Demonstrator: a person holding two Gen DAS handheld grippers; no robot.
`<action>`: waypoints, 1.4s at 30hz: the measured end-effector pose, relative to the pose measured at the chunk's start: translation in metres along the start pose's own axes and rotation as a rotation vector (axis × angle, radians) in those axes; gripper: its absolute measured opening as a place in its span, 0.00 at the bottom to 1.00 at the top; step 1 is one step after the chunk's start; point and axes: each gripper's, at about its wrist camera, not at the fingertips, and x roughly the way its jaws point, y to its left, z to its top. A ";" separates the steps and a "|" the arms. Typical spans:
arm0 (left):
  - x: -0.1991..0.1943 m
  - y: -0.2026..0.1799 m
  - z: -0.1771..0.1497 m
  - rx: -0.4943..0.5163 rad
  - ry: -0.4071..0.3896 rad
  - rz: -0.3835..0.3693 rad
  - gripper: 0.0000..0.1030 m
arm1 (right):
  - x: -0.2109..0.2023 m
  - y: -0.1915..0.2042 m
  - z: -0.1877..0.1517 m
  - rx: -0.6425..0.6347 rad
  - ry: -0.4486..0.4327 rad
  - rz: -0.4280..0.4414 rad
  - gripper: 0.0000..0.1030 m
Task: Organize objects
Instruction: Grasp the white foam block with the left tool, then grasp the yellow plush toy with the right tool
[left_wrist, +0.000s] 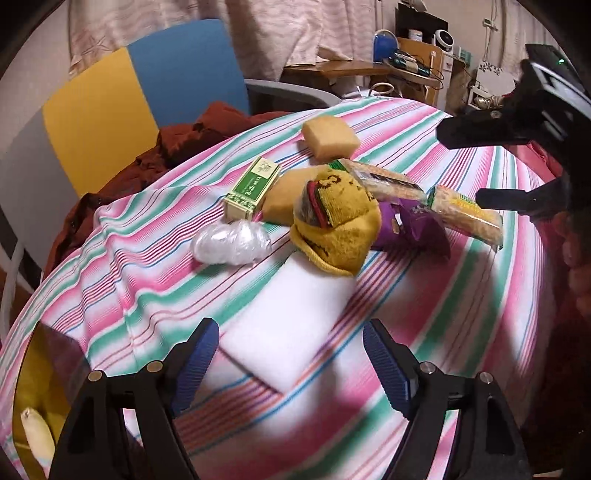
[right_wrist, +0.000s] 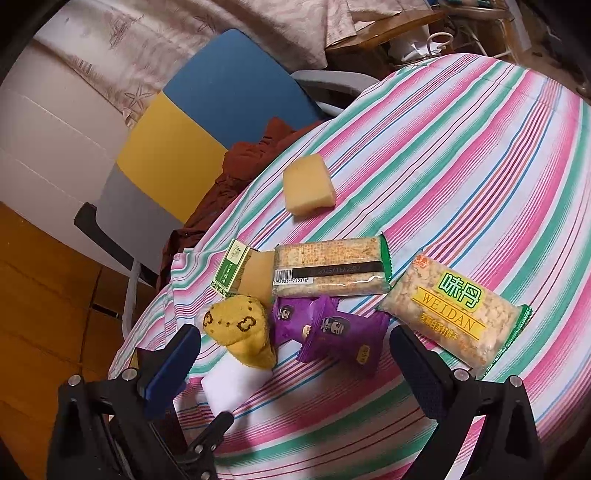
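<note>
We hold both grippers over a table under a pink, green and white striped cloth (left_wrist: 424, 295). Our left gripper (left_wrist: 291, 363) is spread wide, nothing between its blue pads (left_wrist: 201, 354), with the near end of a white foam block (left_wrist: 291, 325) lying on the cloth between them. Our right gripper (right_wrist: 295, 363) is also spread and empty, low over the clutter.

The objects sit in a loose heap mid-table. A yellow knitted sock bundle (left_wrist: 336, 225) rests on the far end of the white block. Beside it lie a clear crumpled plastic bag (left_wrist: 231, 243) and a green and cream box (left_wrist: 253, 188), which touches a tan sponge (left_wrist: 282, 199) half hidden behind the sock. Purple snack sachets (right_wrist: 332, 328) overlap each other just right of the sock. Two cracker packets lie behind them: one shows its barcode (right_wrist: 330, 267), the other a WEIDAN label (right_wrist: 454, 314). A yellow sponge (right_wrist: 308, 184) sits apart, farther back.

A blue, yellow and grey chair (right_wrist: 192, 122) stands past the table's edge, with rust-brown cloth (left_wrist: 177, 147) draped on it.

The white block is motion-blurred in the left wrist view and mostly covered in the right wrist view. The box's print is too small to read.
</note>
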 end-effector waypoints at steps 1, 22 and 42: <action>0.004 0.000 0.002 0.002 0.003 -0.005 0.80 | 0.000 0.000 0.000 0.000 -0.001 0.002 1.00; 0.038 0.007 0.001 -0.089 0.083 -0.035 0.68 | 0.008 0.004 -0.002 -0.039 0.028 -0.033 1.00; -0.021 -0.030 -0.090 -0.123 -0.063 0.013 0.70 | 0.022 0.033 -0.015 -0.211 0.089 -0.066 1.00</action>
